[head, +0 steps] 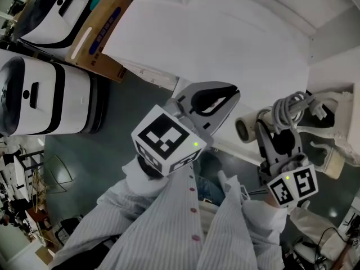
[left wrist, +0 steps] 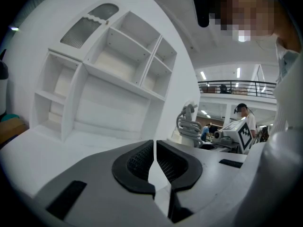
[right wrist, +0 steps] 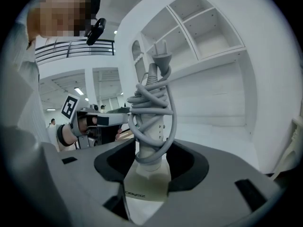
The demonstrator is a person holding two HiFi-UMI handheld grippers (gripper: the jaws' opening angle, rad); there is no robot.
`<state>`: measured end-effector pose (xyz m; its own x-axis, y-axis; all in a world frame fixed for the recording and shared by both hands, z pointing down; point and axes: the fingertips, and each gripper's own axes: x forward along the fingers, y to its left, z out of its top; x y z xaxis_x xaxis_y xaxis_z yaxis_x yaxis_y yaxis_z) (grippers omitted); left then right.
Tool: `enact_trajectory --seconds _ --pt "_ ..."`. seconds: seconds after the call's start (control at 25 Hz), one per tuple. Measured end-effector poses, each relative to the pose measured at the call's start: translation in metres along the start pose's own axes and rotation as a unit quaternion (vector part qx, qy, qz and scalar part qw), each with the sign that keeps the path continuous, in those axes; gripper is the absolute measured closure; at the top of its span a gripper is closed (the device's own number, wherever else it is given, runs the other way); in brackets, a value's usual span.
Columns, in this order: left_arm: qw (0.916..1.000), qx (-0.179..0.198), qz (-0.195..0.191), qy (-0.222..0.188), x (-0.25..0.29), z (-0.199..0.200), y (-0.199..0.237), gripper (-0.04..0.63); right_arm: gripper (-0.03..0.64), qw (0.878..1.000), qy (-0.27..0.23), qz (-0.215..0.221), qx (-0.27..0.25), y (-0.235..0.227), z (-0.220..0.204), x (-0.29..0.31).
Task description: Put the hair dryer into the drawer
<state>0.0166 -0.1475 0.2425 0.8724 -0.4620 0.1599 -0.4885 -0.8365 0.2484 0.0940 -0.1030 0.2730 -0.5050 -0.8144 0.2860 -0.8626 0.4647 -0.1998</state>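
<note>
**Right gripper clamped on the hair dryer, no drawer in sight**

The right gripper (right wrist: 151,162), at the lower right of the head view, is closed on the handle of the hair dryer (right wrist: 150,122), which has its cord (right wrist: 154,100) wound round it and sits near the edge of the white bench (head: 225,49). The left gripper (left wrist: 155,162), mid-frame, has its jaws together on nothing. No view shows a drawer. I'd say the free left gripper should pull it open first, with the right one holding the dryer level so the cord loops don't slip.
</note>
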Motion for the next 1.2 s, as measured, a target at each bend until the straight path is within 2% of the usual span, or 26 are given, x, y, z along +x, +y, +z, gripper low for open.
enact_trajectory --seconds 0.36,0.72,1.2 --pt "0.9992 -0.025 0.003 0.032 0.014 -0.044 0.004 0.568 0.416 0.997 0.072 0.023 -0.015 -0.01 -0.058 0.015" --pt "0.997 -0.045 0.031 0.055 0.029 -0.098 0.024 0.568 0.416 0.988 0.145 0.043 -0.029 -0.026 -0.127 0.028" --pt "0.9862 -0.074 0.076 0.127 0.044 -0.188 0.05 0.568 0.417 0.973 0.223 0.056 -0.026 -0.038 -0.209 0.048"
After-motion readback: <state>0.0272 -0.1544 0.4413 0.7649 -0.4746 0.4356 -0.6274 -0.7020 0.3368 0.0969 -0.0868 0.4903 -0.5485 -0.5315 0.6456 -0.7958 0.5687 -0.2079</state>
